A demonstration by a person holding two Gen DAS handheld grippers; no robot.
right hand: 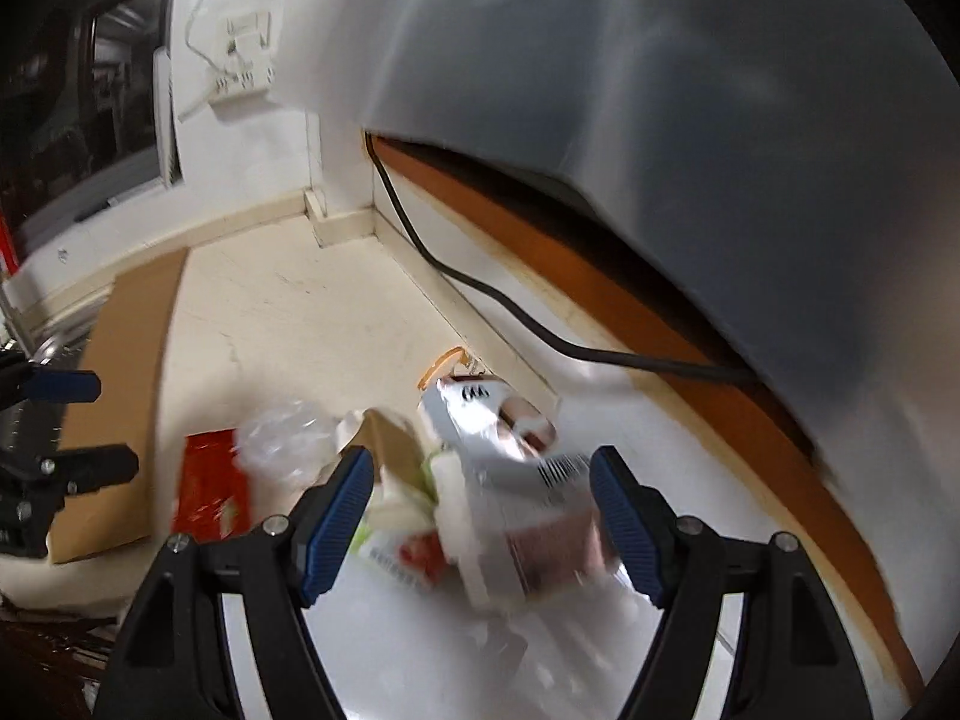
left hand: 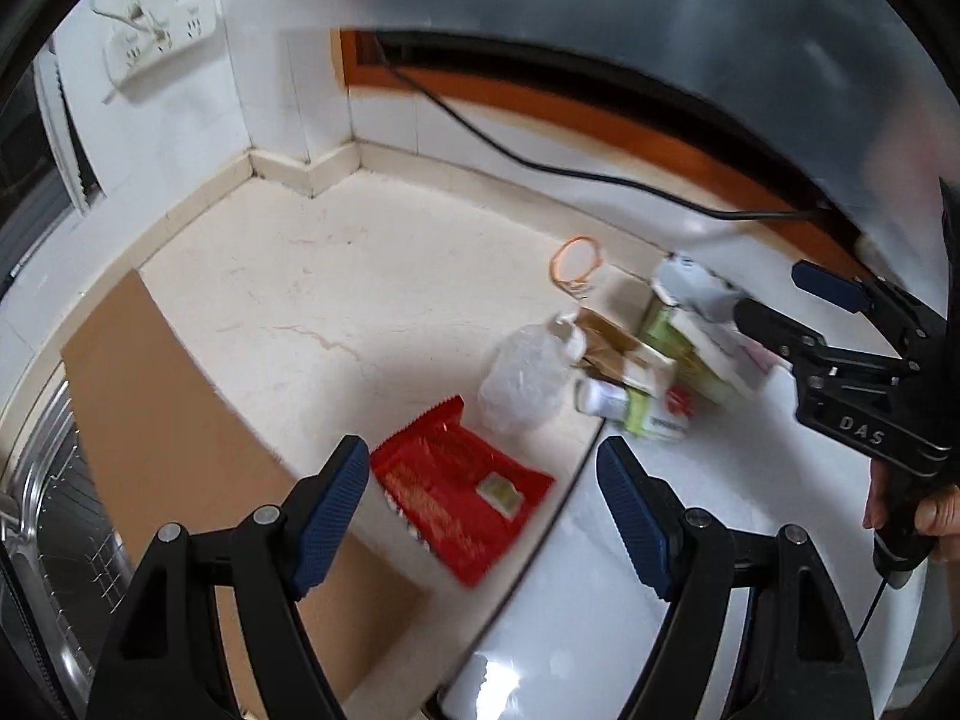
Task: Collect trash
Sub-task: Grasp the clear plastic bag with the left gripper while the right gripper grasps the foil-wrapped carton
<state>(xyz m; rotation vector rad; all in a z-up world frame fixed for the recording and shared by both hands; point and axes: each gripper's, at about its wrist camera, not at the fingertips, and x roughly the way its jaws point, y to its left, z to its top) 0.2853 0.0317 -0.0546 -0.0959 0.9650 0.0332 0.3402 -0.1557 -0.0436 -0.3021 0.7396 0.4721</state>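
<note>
Plainly, the trash lies heaped on the pale counter near the wall: we count one red wrapper (left hand: 459, 495), one crumpled clear bag (left hand: 528, 378), one silvery carton (right hand: 516, 480), and a blurred jumble of green-and-white packs (left hand: 654, 384) we cannot number; all look light, soft and crushable, the foil likely slippery, so we would pinch an edge or a fold; our left gripper (left hand: 483, 510) hangs spread above the wrapper; our right gripper (right hand: 483, 516) gapes about the carton, gripping nothing.
</note>
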